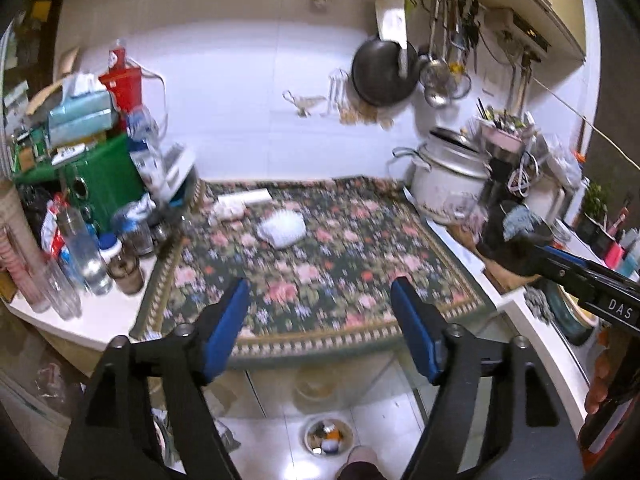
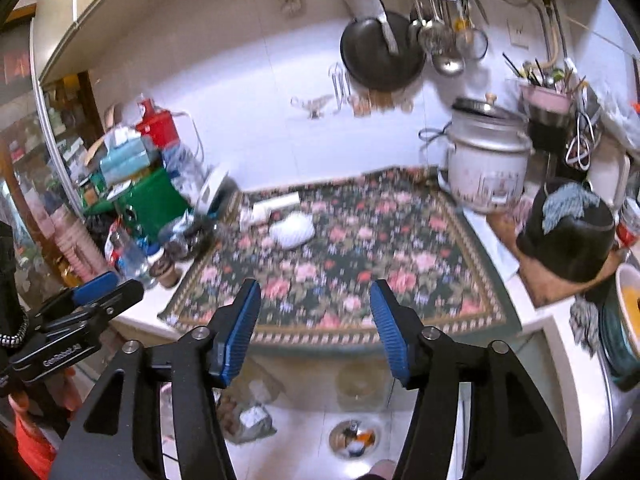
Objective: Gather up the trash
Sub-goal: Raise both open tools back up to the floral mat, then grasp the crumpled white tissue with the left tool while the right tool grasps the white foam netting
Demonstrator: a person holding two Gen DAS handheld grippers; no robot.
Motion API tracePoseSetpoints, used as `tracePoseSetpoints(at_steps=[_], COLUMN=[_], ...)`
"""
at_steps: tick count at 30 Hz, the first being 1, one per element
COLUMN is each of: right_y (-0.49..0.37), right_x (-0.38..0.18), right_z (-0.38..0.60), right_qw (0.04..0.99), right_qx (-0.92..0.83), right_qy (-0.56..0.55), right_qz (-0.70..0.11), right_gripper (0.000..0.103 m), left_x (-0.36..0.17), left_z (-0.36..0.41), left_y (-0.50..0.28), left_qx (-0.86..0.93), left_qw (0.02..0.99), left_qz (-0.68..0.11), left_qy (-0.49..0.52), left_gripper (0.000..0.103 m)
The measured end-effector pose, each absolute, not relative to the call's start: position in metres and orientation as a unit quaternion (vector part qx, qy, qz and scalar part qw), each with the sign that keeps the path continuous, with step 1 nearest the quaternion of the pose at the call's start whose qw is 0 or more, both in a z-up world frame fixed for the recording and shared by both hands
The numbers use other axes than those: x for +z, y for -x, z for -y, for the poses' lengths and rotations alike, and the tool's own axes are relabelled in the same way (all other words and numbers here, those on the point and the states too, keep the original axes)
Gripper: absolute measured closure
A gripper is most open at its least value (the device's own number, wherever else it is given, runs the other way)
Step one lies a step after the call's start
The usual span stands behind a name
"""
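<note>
A crumpled white paper wad (image 1: pixel 282 230) lies on the floral cloth (image 1: pixel 320 280) toward its far left; it also shows in the right wrist view (image 2: pixel 292 230). A white flat wrapper or box (image 1: pixel 245 199) and a pinkish scrap (image 1: pixel 228 211) lie just behind it, the box also showing in the right wrist view (image 2: pixel 276 204). My left gripper (image 1: pixel 320 304) is open and empty, held above the cloth's front edge. My right gripper (image 2: pixel 316 308) is open and empty, also short of the wad. A small bowl-like bin (image 1: pixel 329 436) holding scraps sits on the floor below.
Bottles and jars (image 1: pixel 92 256), a green box (image 1: pixel 104 184) and tissue packs crowd the left counter. A white rice cooker (image 2: pixel 486 160) stands at the back right, a black pot with a blue rag (image 2: pixel 568 228) on a board to the right. A pan (image 2: pixel 380 52) hangs on the wall.
</note>
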State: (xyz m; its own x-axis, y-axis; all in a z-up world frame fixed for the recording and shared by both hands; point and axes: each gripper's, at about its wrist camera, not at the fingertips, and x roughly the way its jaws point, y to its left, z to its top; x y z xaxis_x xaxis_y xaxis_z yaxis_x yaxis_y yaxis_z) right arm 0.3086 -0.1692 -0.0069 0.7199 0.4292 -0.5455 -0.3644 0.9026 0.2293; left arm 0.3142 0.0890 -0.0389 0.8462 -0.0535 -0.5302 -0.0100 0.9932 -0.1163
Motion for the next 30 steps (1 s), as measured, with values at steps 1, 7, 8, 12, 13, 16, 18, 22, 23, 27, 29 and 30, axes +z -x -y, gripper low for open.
tracePoseSetpoints(at_steps=[1,7,8,12,13,16,18,22,23,27,29,30], right_y=[-0.313,-0.364,-0.371,-0.411,-0.420,-0.450,-0.468,-0.501,-0.508,-0.542,-0.560,-0.566], right_x=[-0.005,0.001,0.002,0.003,0.003,-0.002,-0.009,-0.026,-0.030,-0.053,-0.067,-0.070], right_z=[0.170,0.169,0.169,0.164,0.163,0.157,0.152,0.139,0.135,0.108,0.090,0.085], right_qw=[0.926,0.923,0.922,0.911,0.909,0.897,0.890,0.875,0.871,0.853,0.848,0.848], right_qx=[0.216,0.245,0.251,0.284,0.290,0.316,0.327,0.340,0.344,0.353,0.347,0.345], right_qy=[-0.053,-0.044,-0.043,-0.037,-0.034,-0.022,-0.015,-0.014,-0.016,-0.020,-0.019,-0.020], right_qz=[-0.303,-0.292,-0.293,-0.296,-0.298,-0.308,-0.316,-0.343,-0.350,-0.384,-0.399,-0.403], right_gripper=[0.047,0.044,0.044,0.044,0.044,0.044,0.044,0.044,0.044,0.044,0.044,0.044], left_x=[-0.037,-0.029,-0.029,-0.029,-0.030,-0.036,-0.041,-0.053,-0.054,-0.062,-0.066,-0.070], left_z=[-0.089,-0.084,-0.082,-0.075,-0.075,-0.076,-0.079,-0.095,-0.100,-0.134,-0.149,-0.160], left_y=[-0.320,-0.367,-0.377,-0.420,-0.427,-0.457,-0.469,-0.497,-0.501,-0.522,-0.534,-0.544], left_qx=[-0.008,0.020,0.025,0.049,0.054,0.078,0.090,0.114,0.119,0.141,0.147,0.149], left_qw=[0.960,0.961,0.961,0.958,0.958,0.953,0.951,0.940,0.938,0.929,0.926,0.925], left_qz=[-0.275,-0.269,-0.270,-0.277,-0.279,-0.285,-0.288,-0.307,-0.311,-0.317,-0.322,-0.325], left_qy=[0.057,0.056,0.053,0.049,0.051,0.063,0.070,0.093,0.098,0.127,0.129,0.128], left_gripper=[0.031,0.031,0.031,0.031,0.031,0.031,0.031,0.031,0.031,0.031,0.031,0.031])
